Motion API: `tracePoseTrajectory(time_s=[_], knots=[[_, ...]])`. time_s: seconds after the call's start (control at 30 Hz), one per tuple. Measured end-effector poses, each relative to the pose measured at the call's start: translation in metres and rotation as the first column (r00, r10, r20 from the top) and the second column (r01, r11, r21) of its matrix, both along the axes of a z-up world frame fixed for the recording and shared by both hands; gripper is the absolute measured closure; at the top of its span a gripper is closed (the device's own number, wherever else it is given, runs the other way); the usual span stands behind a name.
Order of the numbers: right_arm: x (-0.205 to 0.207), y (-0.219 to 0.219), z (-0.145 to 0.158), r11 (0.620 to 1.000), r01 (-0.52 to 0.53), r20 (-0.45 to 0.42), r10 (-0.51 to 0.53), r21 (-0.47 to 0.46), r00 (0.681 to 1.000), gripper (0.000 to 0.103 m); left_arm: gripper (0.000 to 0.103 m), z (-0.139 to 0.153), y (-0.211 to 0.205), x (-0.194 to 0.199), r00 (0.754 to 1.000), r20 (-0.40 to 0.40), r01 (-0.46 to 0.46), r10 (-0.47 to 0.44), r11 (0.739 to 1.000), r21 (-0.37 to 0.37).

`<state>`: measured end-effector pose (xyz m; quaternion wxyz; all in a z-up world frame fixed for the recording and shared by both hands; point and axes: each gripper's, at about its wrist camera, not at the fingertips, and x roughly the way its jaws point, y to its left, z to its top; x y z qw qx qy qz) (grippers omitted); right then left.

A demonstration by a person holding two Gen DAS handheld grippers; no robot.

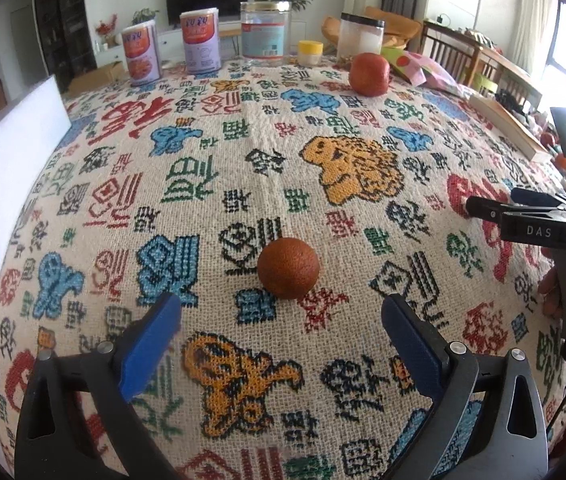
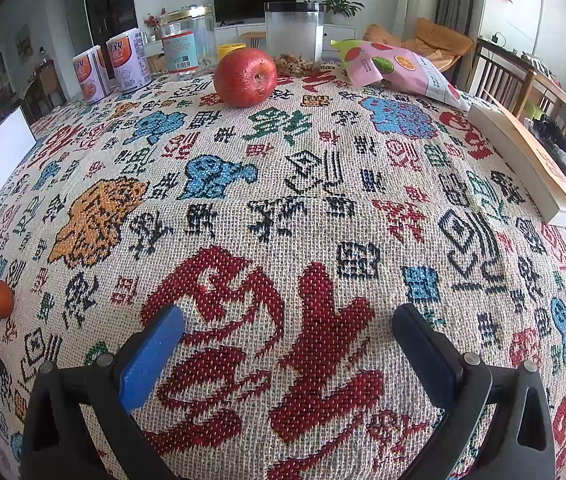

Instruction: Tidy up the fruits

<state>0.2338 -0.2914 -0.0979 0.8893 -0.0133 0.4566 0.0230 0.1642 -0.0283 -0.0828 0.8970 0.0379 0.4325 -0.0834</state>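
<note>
Pictured over a woven tablecloth (image 1: 267, 168) crowded with characters and animal motifs: the left gripper (image 1: 281, 312), blue pads spread wide and holding nothing, lined up just short of a small orange (image 1: 288, 268). Fruit resting on the cloth, centred ahead of the gap between the fingers, not yet between them and untouched. Farther beyond the orange, toward the jars at the table's far edge, a red apple (image 1: 369, 74), also lying free. To the right of the orange, the right gripper (image 2: 288, 332), likewise splayed open and empty, hovering low over a large red character in the weave; apple well ahead of it, orange far off to its left side. Well to the right of the orange, along the table's edge, a book (image 2: 523, 152); behind the apple, a pink snack bag (image 2: 395, 68).

Judged stage: approach to the first pick, nothing gathered so far. Next move, by the look of it: a short advance of the left tool until the pads flank the orange at its widest, then a gentle squeeze, round fruit being apt to roll off a coarse weave if nudged first. No collecting container identifiable in either view.
</note>
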Motion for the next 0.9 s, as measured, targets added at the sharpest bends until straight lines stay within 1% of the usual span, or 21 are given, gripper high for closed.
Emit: tracePoseTrajectory(time_s=[0.03,0.07,0.1,0.13,0.17,0.2,0.27,0.3,0.37,0.4,0.47,0.57,0.63,0.73,0.8,0.87,0.9], knots=[[0.0,0.0,0.0,1.0,0.0,0.0,0.0,0.0,1.0,0.0,0.005,0.001,-0.008,0.005,1.0,0.016,0.011,-0.012,1.0,0.028],[0.0,0.0,0.0,1.0,0.0,0.0,0.0,0.001,1.0,0.0,0.02,0.001,-0.014,0.008,1.0,0.024,0.014,-0.016,0.998,0.06],[0.0,0.0,0.0,1.0,-0.001,0.0,0.001,0.003,1.0,0.0,0.044,-0.002,-0.019,0.013,1.0,0.012,0.014,-0.015,0.996,0.084],[-0.001,0.0,0.0,1.0,-0.012,0.001,0.012,0.004,1.0,0.0,0.057,-0.007,-0.02,0.017,1.0,-0.02,0.017,-0.015,0.996,0.085],[-0.002,-0.001,0.0,0.999,-0.034,0.001,0.034,0.005,0.999,0.0,0.068,-0.006,-0.018,0.016,1.0,-0.002,0.01,-0.01,0.999,0.049],[-0.003,-0.002,0.0,0.998,-0.057,0.002,0.057,0.012,0.998,0.0,0.073,-0.007,-0.016,0.016,1.0,-0.008,0.003,-0.003,1.0,0.026],[-0.008,-0.01,0.003,0.994,-0.091,0.012,0.091,0.066,0.996,0.0,0.074,-0.005,-0.012,0.011,1.0,-0.004,-0.006,0.006,1.0,0.016],[-0.01,-0.019,0.006,0.988,-0.098,0.019,0.096,0.12,0.995,0.0,0.074,-0.004,-0.009,0.008,1.0,-0.003,-0.009,0.009,1.0,0.009],[-0.007,-0.034,0.014,0.974,-0.084,0.021,0.081,0.211,0.996,0.001,0.074,-0.002,0.0,0.003,1.0,-0.006,-0.013,0.013,1.0,-0.026],[0.0,-0.04,0.019,0.97,-0.073,0.017,0.071,0.23,0.997,0.001,0.074,-0.001,0.004,0.001,1.0,-0.007,-0.016,0.016,0.999,-0.042],[0.025,-0.046,0.03,0.963,-0.055,-0.005,0.058,0.264,0.998,0.001,0.074,0.003,0.011,-0.001,1.0,0.003,-0.024,0.024,0.997,-0.07],[0.085,-0.045,0.052,0.928,-0.03,-0.011,0.036,0.37,0.999,0.001,0.074,0.009,0.024,-0.004,0.999,0.014,-0.043,0.045,0.993,-0.11],[0.128,-0.031,0.06,0.906,-0.045,-0.008,0.054,0.422,0.999,0.001,0.074,0.012,0.034,-0.005,0.998,0.009,-0.058,0.06,0.989,-0.132],[0.182,0.003,0.061,0.917,-0.027,0.004,0.028,0.398,1.0,0.001,0.074,0.016,0.049,-0.01,0.997,0.003,-0.073,0.074,0.985,-0.158],[0.211,0.022,0.051,0.948,0.033,-0.034,-0.024,0.316,0.999,0.001,0.074,0.019,0.056,-0.015,0.997,0.003,-0.076,0.078,0.984,-0.164],[0.232,0.031,0.036,0.961,0.09,-0.076,-0.073,0.261,0.994,0.002,0.074,0.021,0.063,-0.019,0.996,0.007,-0.083,0.085,0.983,-0.166],[0.239,0.029,0.028,0.958,0.13,-0.107,-0.106,0.255,0.989,0.012,0.074,0.022,0.066,-0.021,0.996,0.01,-0.087,0.09,0.982,-0.17]])
